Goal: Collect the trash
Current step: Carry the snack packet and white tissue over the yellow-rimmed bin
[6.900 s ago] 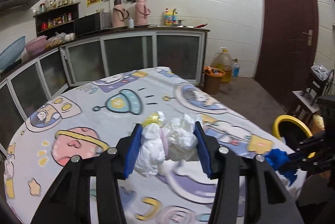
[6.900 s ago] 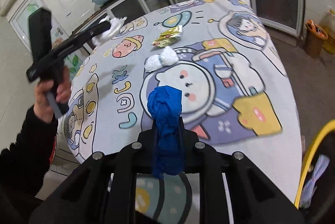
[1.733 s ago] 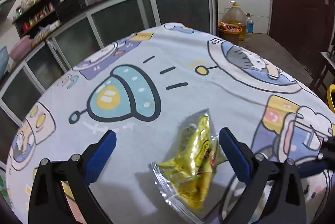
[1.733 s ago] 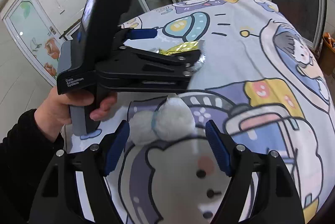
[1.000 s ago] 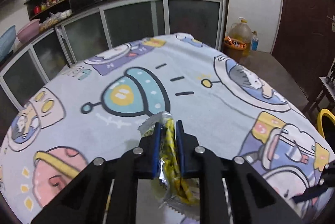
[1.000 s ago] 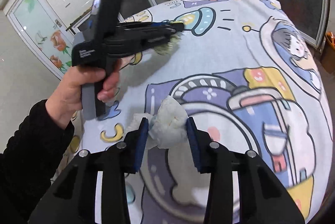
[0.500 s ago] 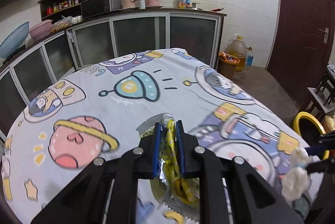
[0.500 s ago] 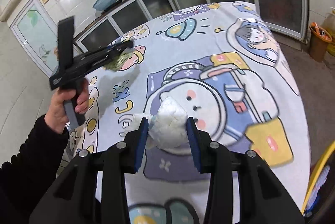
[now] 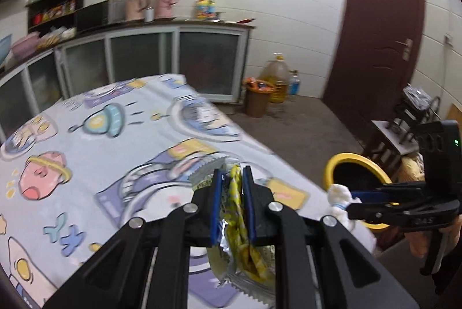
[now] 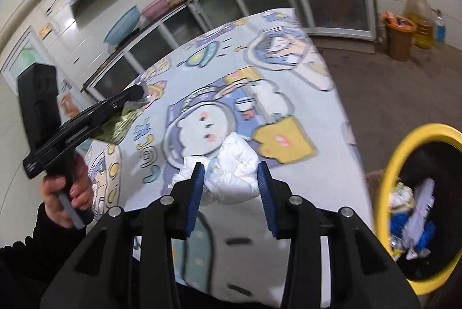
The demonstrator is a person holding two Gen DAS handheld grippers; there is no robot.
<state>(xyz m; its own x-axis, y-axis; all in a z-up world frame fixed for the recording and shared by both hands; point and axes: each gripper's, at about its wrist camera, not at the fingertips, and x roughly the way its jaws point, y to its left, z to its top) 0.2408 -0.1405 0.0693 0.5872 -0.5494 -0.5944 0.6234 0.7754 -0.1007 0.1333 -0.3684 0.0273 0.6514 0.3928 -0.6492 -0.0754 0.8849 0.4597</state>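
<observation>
My left gripper (image 9: 232, 177) is shut on a yellow and silver snack wrapper (image 9: 241, 239), held above the cartoon tablecloth (image 9: 86, 153). My right gripper (image 10: 231, 173) is shut on a crumpled white tissue wad (image 10: 232, 170), held over the table's near edge. In the left wrist view the right gripper (image 9: 350, 197) holds the tissue wad (image 9: 339, 197) just in front of the yellow-rimmed trash bin (image 9: 358, 164). The bin (image 10: 415, 193) sits at the right of the right wrist view with blue and white trash inside. The left gripper (image 10: 138, 92) with the wrapper (image 10: 121, 124) shows at the left.
A brown waste bucket (image 9: 258, 98) and an oil jug (image 9: 278, 78) stand by the kitchen cabinets (image 9: 144, 55). A small stool (image 9: 401, 130) stands beside the bin. A dark red door (image 9: 381, 20) is at the back right.
Both grippers have swung right toward the yellow bin, carrying the wrapper and the tissue wad. The bin now looms larger in both views.
</observation>
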